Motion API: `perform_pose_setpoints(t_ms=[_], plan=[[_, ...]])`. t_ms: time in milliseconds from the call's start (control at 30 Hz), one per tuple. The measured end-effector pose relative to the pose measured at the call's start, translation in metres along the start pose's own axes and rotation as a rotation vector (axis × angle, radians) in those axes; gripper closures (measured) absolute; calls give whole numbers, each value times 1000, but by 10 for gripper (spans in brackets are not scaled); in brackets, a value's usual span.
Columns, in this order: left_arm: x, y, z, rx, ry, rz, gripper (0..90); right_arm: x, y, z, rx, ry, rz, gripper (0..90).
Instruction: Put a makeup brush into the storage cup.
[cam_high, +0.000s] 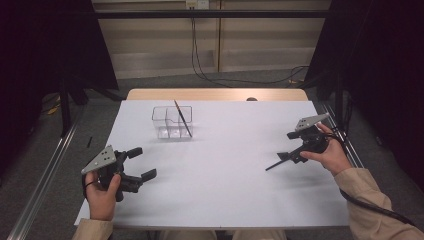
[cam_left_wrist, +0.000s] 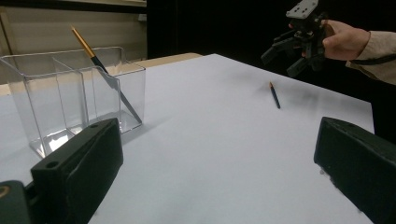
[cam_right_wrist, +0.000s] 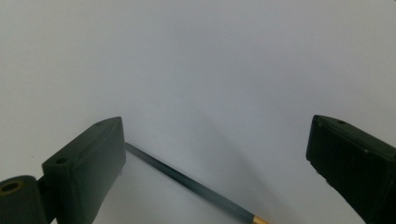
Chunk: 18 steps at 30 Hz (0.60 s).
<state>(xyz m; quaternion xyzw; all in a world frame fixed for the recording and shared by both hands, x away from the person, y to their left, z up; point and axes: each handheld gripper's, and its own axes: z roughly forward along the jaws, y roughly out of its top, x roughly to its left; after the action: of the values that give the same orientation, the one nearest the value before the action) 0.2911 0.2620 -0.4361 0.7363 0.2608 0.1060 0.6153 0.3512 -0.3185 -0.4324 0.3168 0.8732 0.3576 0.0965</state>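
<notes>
Two handheld grippers work over a white worktop (cam_high: 220, 185) in the high view: the left gripper (cam_high: 142, 163) at lower left of frame, its jaws spread wide w/ nothing between them, and the right gripper (cam_high: 289, 146) at centre right, tipped down toward the sheet, jaws likewise wide apart and holding nothing. Two brushes are counted. One brush on the sheet (cam_high: 275, 164) lies flat just below and left of the right gripper in the high view, near its jaws but not pinched; in the right gripper view its dark shaft (cam_right_wrist: 187, 183) runs diagonally across the lower centre, passing close by the left-hand jaw, w/ an orange-gold band at the bottom edge. In the left gripper view the same brush (cam_left_wrist: 274, 95) sits right of centre, under the other gripper (cam_left_wrist: 287, 58) at upper right. The second brush (cam_high: 183, 118) stands tilted inside one clear organiser (cam_high: 160, 116), upper centre-left of the high view; the organiser has three compartments, and the brush leans in the right-hand one, gold handle end (cam_left_wrist: 84, 42) up above the rim at upper left of the left gripper view. No brand, label or writing can be read on any item.
</notes>
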Motion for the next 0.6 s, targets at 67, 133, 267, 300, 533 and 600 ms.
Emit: perform_pose_setpoints(t_ms=[67,133,267,300,533,600], plan=[[0,0,0,4,-4,-1,12,-1,1,0,25,5,-9,42],[0,0,0,5,-4,-2,12,-2,3,-1,50,7,-14,42],[0,0,1,10,0,2,12,-6,4,-2,106,18,-22,52],[0,0,1,8,0,1,12,-7,4,-2,124,20,-23,61],[1,0,1,15,-6,5,12,-11,4,-2,226,8,-39,75],[0,0,1,17,1,5,12,-11,4,-2,249,4,-35,77]])
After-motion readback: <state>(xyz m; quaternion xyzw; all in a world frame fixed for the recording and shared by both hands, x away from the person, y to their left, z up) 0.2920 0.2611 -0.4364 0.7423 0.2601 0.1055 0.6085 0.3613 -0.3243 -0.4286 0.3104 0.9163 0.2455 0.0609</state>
